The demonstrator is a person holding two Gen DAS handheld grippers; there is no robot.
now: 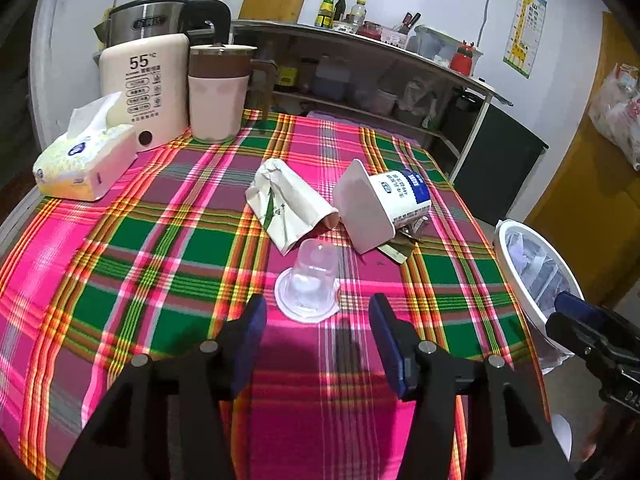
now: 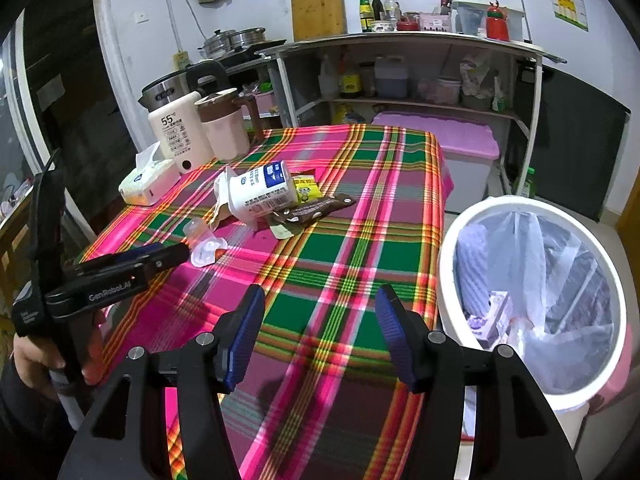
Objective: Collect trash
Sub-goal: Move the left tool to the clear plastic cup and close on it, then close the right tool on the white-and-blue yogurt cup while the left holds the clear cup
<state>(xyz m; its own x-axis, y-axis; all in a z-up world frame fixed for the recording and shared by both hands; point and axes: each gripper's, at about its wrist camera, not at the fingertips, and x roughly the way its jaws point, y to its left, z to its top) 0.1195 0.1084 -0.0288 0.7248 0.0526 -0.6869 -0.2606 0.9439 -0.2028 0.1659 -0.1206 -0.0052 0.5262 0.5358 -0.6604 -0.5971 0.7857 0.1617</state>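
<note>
A clear plastic jelly cup (image 1: pixel 309 282) lies upside down on the plaid tablecloth (image 1: pixel 160 248), just ahead of my open left gripper (image 1: pixel 318 306). Behind it lie a crumpled paper bag (image 1: pixel 288 204), a tipped white yogurt tub (image 1: pixel 380 204) and flat wrappers (image 1: pixel 400 246). In the right wrist view the cup (image 2: pixel 202 240), tub (image 2: pixel 258 194), a brown wrapper (image 2: pixel 316 210) and a yellow packet (image 2: pixel 306 190) show. My right gripper (image 2: pixel 320 308) is open and empty over the table's near right part. The left gripper (image 2: pixel 168 256) shows there next to the cup.
A white trash bin (image 2: pixel 452 240) with a plastic liner stands right of the table and holds some trash; it also shows in the left wrist view (image 1: pixel 516 276). A tissue box (image 1: pixel 84 160), a cream warmer (image 1: pixel 148 84), a pink jug (image 1: pixel 218 92) and a kettle (image 1: pixel 152 20) stand at the far left.
</note>
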